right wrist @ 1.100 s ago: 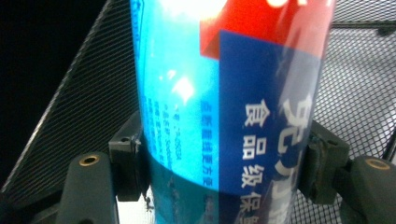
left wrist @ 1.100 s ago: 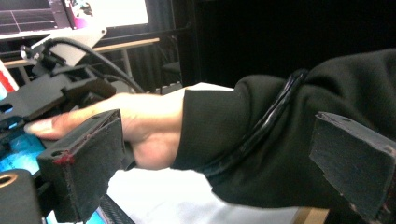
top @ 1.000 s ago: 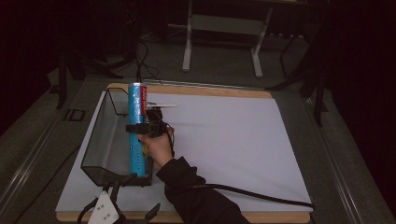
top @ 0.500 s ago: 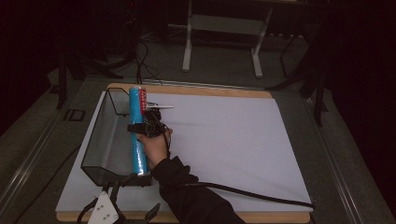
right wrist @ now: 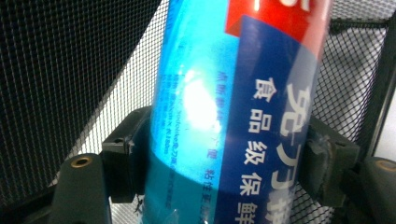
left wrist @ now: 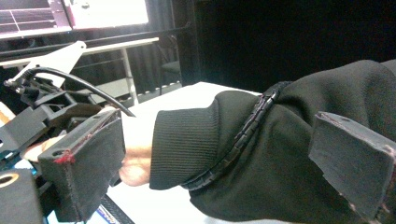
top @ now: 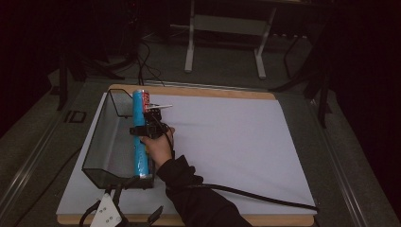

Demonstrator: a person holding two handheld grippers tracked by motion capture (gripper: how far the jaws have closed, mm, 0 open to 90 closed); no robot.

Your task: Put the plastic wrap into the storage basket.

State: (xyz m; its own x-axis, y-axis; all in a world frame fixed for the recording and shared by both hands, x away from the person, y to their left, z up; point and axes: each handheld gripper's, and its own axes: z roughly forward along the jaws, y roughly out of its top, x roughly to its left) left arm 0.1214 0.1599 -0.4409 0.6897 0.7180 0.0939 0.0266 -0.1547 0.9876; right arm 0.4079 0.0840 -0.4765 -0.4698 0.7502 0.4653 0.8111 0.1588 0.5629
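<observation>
High view has the right gripper clamped across a long blue tube that lies along the right wall of a black mesh basket on the white table sheet. Right gripper view shows its jaws pinching the tube on both sides against the mesh. At the near table edge, the left gripper rests with jaws spread wide, a black sleeve between them.

The room is dark, with black surroundings on the left, right and far sides. The counter has a wooden edge and carries a white sheet over most of its top. The floor beyond it is grey. A light metal stand with two legs stands on that floor, and dark cables trail near it.
</observation>
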